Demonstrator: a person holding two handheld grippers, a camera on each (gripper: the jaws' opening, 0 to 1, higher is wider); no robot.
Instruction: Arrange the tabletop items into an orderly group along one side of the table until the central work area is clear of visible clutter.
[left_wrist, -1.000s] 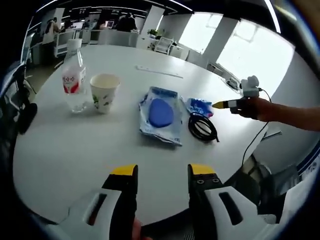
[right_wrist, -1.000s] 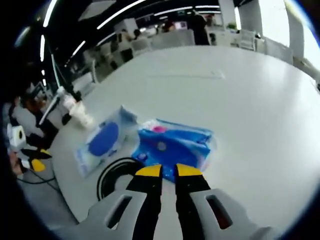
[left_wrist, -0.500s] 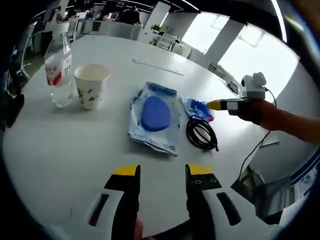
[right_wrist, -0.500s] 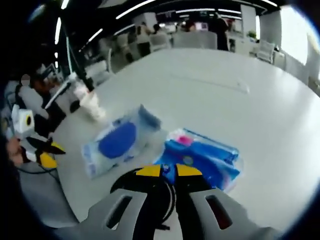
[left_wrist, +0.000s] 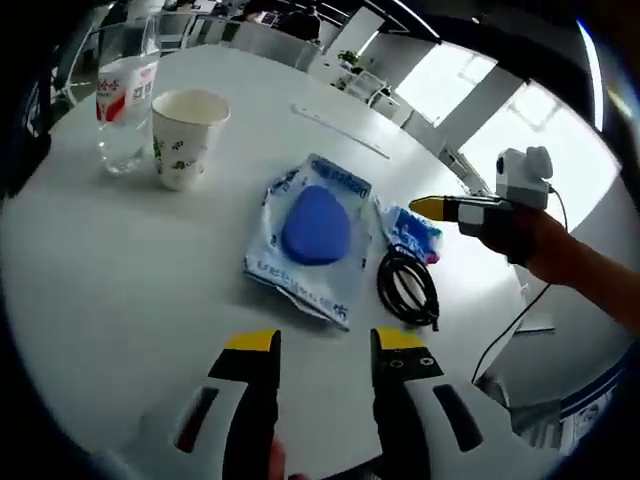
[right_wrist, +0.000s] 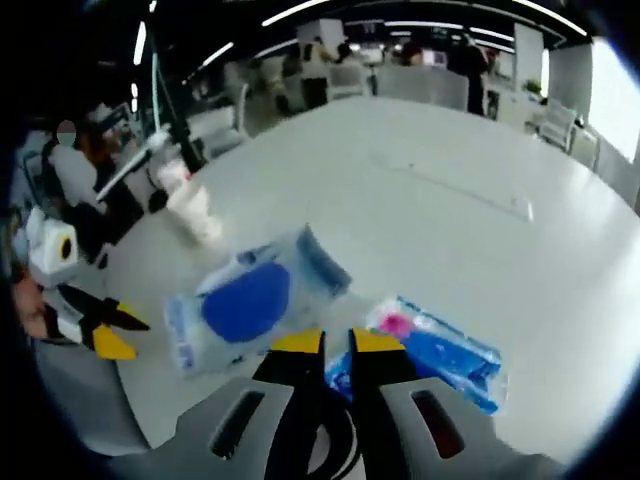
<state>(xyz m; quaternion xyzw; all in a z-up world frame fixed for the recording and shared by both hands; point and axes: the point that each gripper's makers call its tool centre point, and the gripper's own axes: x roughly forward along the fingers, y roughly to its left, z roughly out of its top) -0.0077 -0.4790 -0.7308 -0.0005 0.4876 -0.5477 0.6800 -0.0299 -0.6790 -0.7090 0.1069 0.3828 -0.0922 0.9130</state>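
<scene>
A clear bag holding a blue oval pad lies mid-table. To its right are a blue tissue pack and a black cable coil. A paper cup and a water bottle stand at the far left. My left gripper hangs open short of the bag, holding nothing. A hand holds my right gripper over the cable and tissue pack, jaws together and empty.
A thin white strip lies on the far part of the round white table. Office desks, chairs and people stand beyond the table edge. A cord hangs off the table's right rim.
Both cameras shifted. The left view tilted down and closer to the bag. The right gripper drew back from the tissue pack over the cable. The table items have not moved.
</scene>
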